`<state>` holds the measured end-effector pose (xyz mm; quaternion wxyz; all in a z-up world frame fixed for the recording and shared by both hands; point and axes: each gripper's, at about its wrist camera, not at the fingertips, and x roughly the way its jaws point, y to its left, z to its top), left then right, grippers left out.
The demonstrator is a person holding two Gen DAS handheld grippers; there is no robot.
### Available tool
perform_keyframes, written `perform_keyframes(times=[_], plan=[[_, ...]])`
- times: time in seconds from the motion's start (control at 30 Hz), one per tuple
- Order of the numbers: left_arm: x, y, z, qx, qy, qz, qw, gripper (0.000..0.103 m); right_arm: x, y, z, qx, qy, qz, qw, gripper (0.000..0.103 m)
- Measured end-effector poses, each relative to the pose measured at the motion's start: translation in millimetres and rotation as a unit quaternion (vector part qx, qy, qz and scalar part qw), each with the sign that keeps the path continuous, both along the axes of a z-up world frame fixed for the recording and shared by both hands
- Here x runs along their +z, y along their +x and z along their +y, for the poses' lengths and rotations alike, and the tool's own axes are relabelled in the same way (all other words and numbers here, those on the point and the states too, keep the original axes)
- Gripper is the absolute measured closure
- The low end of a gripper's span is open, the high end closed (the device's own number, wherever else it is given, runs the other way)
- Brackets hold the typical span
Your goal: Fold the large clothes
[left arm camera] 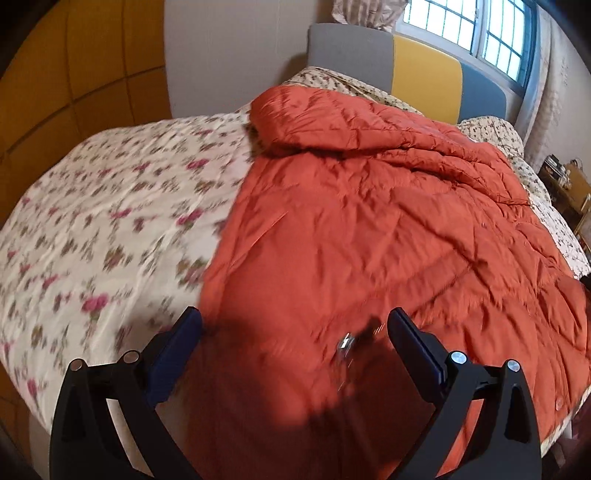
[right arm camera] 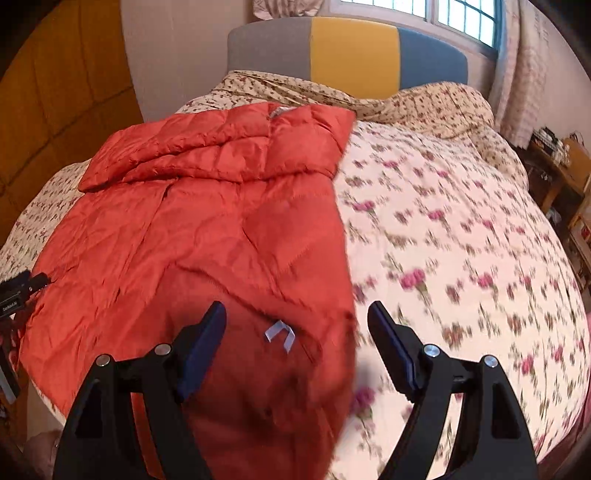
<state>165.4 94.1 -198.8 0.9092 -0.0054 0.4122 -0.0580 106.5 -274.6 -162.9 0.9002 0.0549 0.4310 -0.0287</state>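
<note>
A large orange-red quilted down coat [left arm camera: 369, 229] lies spread on a bed with a floral cover [left arm camera: 110, 221]. Its hood end points toward the headboard. My left gripper [left arm camera: 293, 325] is open above the coat's near left part, close to a small metal zipper pull [left arm camera: 345, 341]. In the right wrist view the coat [right arm camera: 207, 221] covers the bed's left half. My right gripper [right arm camera: 297, 317] is open over the coat's near right edge, above a small pale loop tag [right arm camera: 280, 334]. Neither gripper holds anything. The left gripper's body [right arm camera: 18, 290] shows at the left edge.
A grey, yellow and blue headboard [right arm camera: 351, 55] stands at the bed's far end under a window [left arm camera: 472, 29]. Floral pillows [right arm camera: 424, 103] lie beside it. A wooden side table with small items [right arm camera: 554, 162] stands right. Yellow wall panels [left arm camera: 74, 74] are on the left.
</note>
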Motion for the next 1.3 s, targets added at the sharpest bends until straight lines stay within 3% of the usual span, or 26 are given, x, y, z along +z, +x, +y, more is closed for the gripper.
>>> perform_keyframes(times=[0.27,0.43,0.63,0.7,0.77,0.83,0.87,0.9,0.97,1.1,1.3], plan=[[-13,-34,32,0.022,-0.041,0.010,0.9989,0.003,-11,-36,-23,-0.021,0.033,0.024,0.999,0.024],[-14,-51,32,0.004,-0.040,0.007,0.9992,0.003,-24,-52,-37,-0.029,0.111,0.041,0.993,0.025],[-14,-67,34,-0.008,-0.060,0.002,0.9982,0.016,-39,-55,-43,-0.030,0.197,0.053,0.978,0.027],[-14,-72,28,-0.024,-0.065,0.001,0.9976,0.021,-42,-51,-41,-0.026,0.206,0.050,0.977,0.028],[-14,-77,21,-0.038,-0.062,-0.001,0.9974,0.025,-42,-46,-34,-0.010,0.204,0.045,0.978,0.035],[-14,-80,16,-0.040,-0.068,-0.002,0.9969,0.033,-44,-42,-28,0.003,0.219,0.047,0.975,0.052],[-14,-80,16,-0.038,-0.075,-0.001,0.9964,0.042,-44,-40,-26,0.013,0.230,0.045,0.972,0.068],[-12,-81,16,-0.034,-0.077,-0.003,0.9964,0.064,-42,-40,-23,0.018,0.223,0.042,0.974,0.077],[-6,-84,19,-0.034,-0.097,-0.007,0.9947,0.085,-34,-42,-20,0.028,0.206,0.033,0.978,0.089],[14,-97,13,-0.052,-0.087,-0.034,0.9943,0.090,-14,-56,-35,0.039,0.231,0.006,0.972,0.095],[36,-124,11,-0.078,-0.098,-0.049,0.9909,0.090,15,-85,-59,0.052,0.257,-0.011,0.965,0.096]])
